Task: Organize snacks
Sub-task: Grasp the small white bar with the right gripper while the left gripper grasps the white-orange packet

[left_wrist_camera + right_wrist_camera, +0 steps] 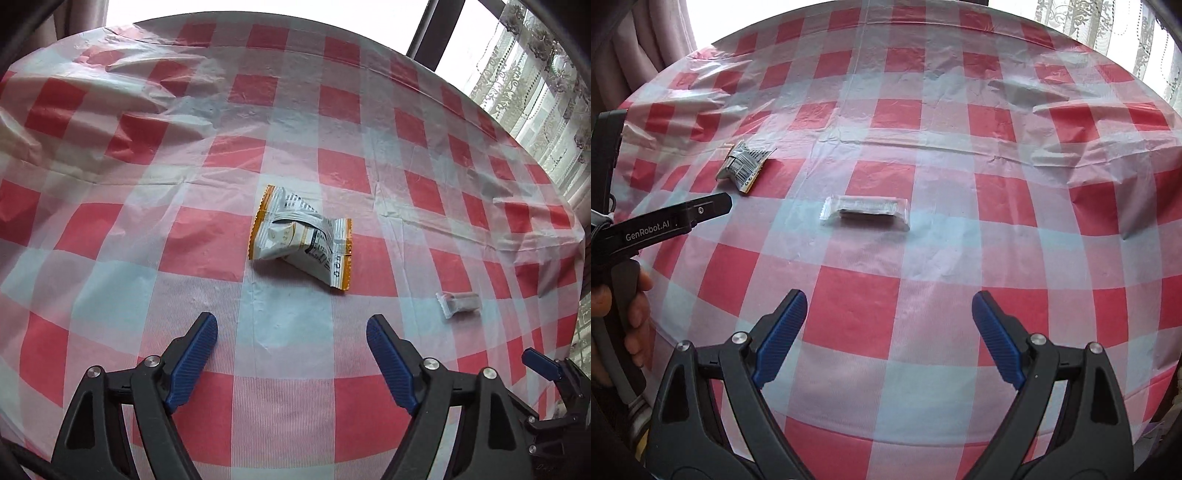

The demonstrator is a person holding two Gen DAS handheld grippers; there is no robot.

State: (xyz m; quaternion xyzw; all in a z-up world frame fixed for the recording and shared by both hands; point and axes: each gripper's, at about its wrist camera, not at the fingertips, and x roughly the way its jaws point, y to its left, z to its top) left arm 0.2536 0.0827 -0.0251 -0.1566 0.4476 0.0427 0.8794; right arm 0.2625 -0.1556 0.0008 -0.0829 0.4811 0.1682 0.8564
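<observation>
Two white snack packets with orange edges (pixel 301 242) lie together on the red-and-white checked tablecloth (pixel 192 243), straight ahead of my open, empty left gripper (pixel 291 325). A small clear-wrapped snack bar (pixel 460 303) lies to their right. In the right wrist view the clear-wrapped bar (pixel 866 213) lies ahead of my open, empty right gripper (pixel 889 301), and the orange-edged packets (pixel 744 170) sit further left. The left gripper (pixel 718 206) shows there at the left edge, close to the packets.
The tablecloth (pixel 923 258) is wrinkled, with raised folds at the far left (pixel 133 92) and right (pixel 1030 92). Lace curtains (pixel 535 92) and a window stand beyond the table's far edge. The right gripper's fingertip (pixel 541 363) shows at the lower right of the left view.
</observation>
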